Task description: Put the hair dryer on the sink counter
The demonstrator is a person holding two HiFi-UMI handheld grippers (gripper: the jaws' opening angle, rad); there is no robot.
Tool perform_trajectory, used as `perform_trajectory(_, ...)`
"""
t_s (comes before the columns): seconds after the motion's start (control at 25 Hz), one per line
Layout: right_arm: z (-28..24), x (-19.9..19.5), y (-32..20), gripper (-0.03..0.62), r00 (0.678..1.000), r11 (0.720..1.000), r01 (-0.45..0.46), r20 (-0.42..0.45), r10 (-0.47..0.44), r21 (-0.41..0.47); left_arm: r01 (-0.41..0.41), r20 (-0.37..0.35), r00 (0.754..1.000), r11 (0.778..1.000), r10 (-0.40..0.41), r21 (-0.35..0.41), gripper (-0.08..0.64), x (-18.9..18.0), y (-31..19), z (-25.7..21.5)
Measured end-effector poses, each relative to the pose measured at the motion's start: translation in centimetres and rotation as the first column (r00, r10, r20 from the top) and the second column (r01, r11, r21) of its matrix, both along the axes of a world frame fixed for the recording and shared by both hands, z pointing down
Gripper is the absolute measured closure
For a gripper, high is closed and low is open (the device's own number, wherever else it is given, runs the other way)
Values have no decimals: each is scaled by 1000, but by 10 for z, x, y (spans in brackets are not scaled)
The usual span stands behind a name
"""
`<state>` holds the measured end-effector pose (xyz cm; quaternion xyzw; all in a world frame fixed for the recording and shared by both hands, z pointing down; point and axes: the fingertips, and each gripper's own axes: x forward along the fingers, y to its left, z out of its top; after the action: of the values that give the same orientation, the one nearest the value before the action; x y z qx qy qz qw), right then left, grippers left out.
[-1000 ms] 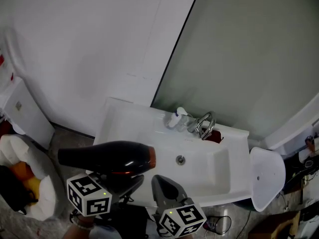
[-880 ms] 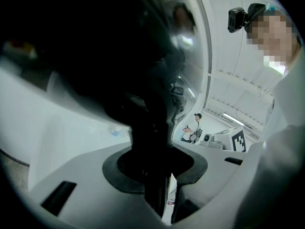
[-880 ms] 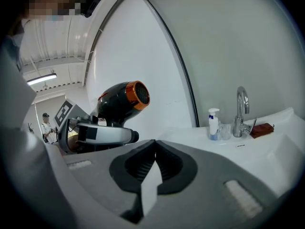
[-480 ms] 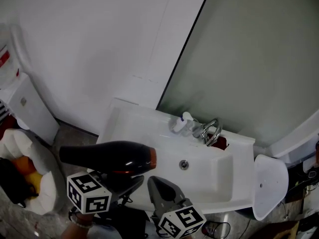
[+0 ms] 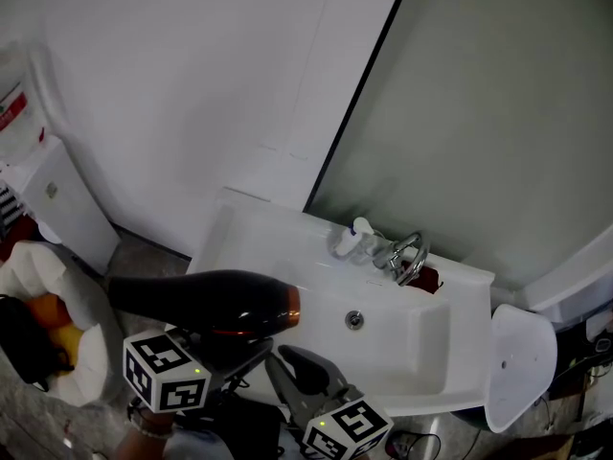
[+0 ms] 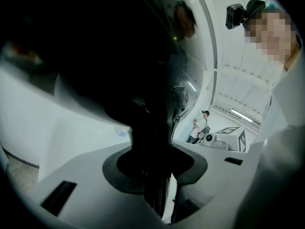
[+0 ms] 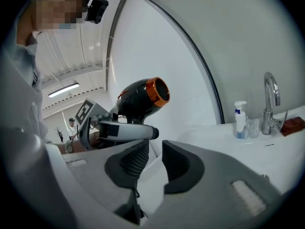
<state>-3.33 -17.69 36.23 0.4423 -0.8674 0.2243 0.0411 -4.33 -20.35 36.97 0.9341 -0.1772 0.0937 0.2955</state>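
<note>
Three cameras on one sink counter point(image 5: 249, 238)!
Head view peers steeply down from above. Left gripper view sits jammed against the hair dryer point(image 6: 143, 70); right gripper view shares it, beyond its jaws, up-left.

My top point(image 6: 286, 128) is white; head camera point(image 7: 97, 9) black. Left gripper point(image 6: 155, 166), right gripper point(image 7: 155, 163): grey shells, dark pads point(image 7: 129, 162), white cubes point(image 5: 165, 383) with black square markers. Right jaws opening, nothing between.

Right tongs point(image 7: 153, 150) opening, ribbed cord point(image 7: 134, 161) between them, black hair dryer point(image 7: 140, 98) above, faucet point(image 7: 269, 98) right
</note>
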Motion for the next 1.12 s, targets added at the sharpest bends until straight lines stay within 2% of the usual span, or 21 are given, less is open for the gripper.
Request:
perform_trajectory(0.08, 2, -5, 6, 489, 999, 999, 43, 9, -43, -9, 2, -6, 1000, 1000, -2, -4, 430, 1, 2, -2)
perform_trajectory(0.2, 4, -15, 14, 455, 994, 994, 111, 21, -111, -9, 17, -78, 997, 1000, -18, -20, 430, 2, -1, -16)
perform_trajectory(0.28, 2, -20, 17, 451, 991, 992, 130, 33, -130, 4, 31, -118, 992, 999, -33, -21, 430, 2, -5, -29)
perform_trajectory(0.44, -3, -28, 19, 450, 985, 986, 166, 30, -167, 25, 42, -142, 989, 999, -41, -2, 430, 0, -13, -42)
perform_trajectory(0.68, 6, -37, 16, 449, 982, 982, 188, 31, -188, 2, 33, -150, 988, 999, -32, 6, 430, 6, -22, -48)
perform_trajectory(1.12, 45, -30, -3, 459, 989, 988, 141, 46, -138, -65, -17, -117, 993, 1000, 16, -13, 430, 20, -45, -30)
